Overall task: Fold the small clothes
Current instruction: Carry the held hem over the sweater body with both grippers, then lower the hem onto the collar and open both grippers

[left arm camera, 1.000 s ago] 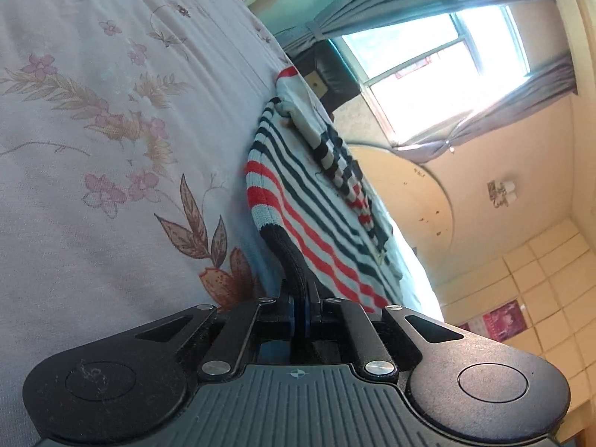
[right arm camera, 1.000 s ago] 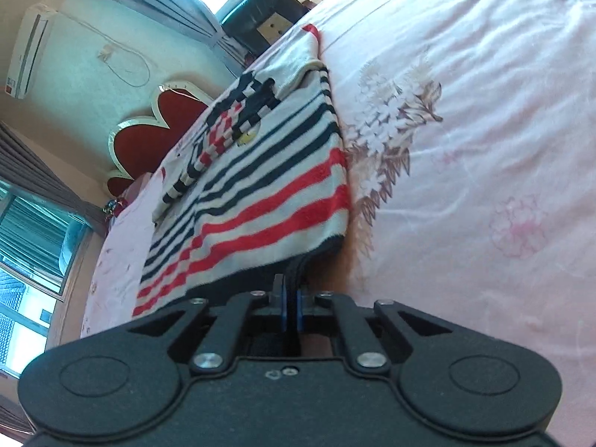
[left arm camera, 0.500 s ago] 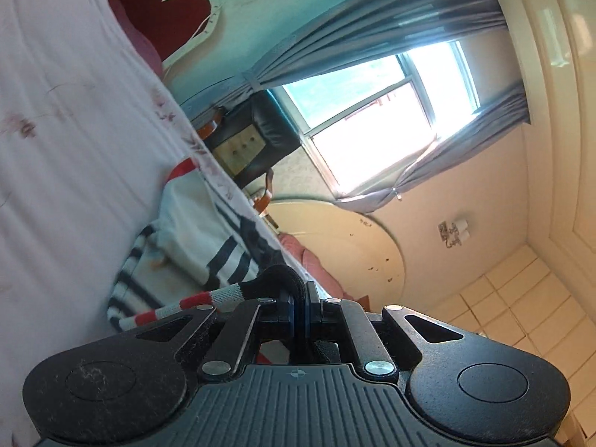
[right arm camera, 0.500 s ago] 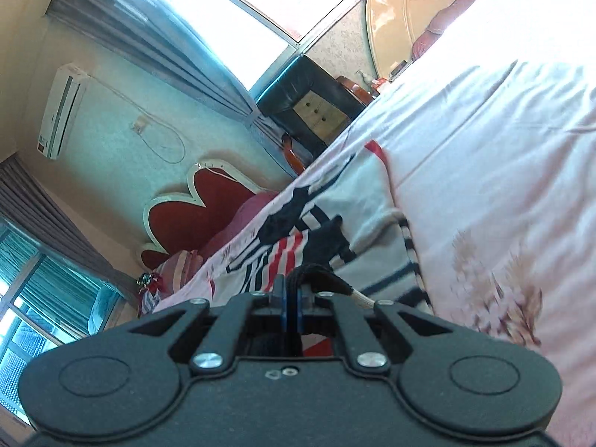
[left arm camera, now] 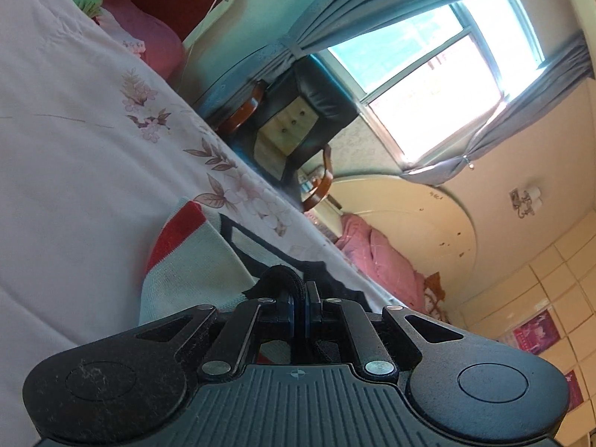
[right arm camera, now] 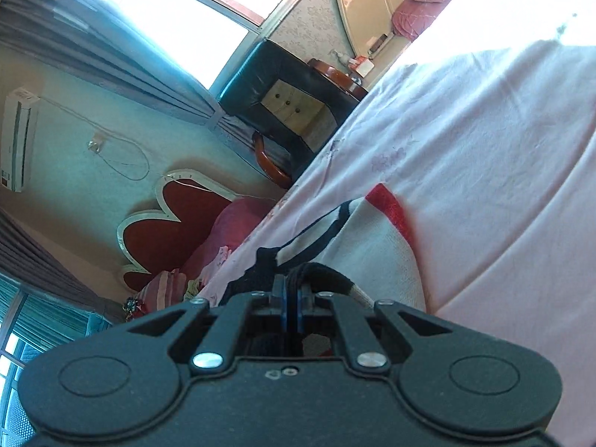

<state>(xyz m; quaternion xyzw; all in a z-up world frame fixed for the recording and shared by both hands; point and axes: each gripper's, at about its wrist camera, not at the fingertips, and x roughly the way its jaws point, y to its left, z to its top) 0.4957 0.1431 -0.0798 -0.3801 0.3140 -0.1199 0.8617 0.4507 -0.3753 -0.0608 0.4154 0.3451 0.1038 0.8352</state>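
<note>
Both tongs, left [left arm camera: 297, 300] and right [right arm camera: 290, 298], are clenched on the sweater's [left arm camera: 193, 272] dark hem, carrying it over the far half on the bed [left arm camera: 74, 171] to fold it.

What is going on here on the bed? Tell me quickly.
A person is folding a small striped sweater on a floral bedsheet, using a handheld gripper in each hand. The left gripper and the right gripper are each shut on the sweater's dark hem, one at each side. The hem has been carried up over the body of the sweater toward its red-trimmed end, so the fold is mid-way and nothing is released yet.
</note>
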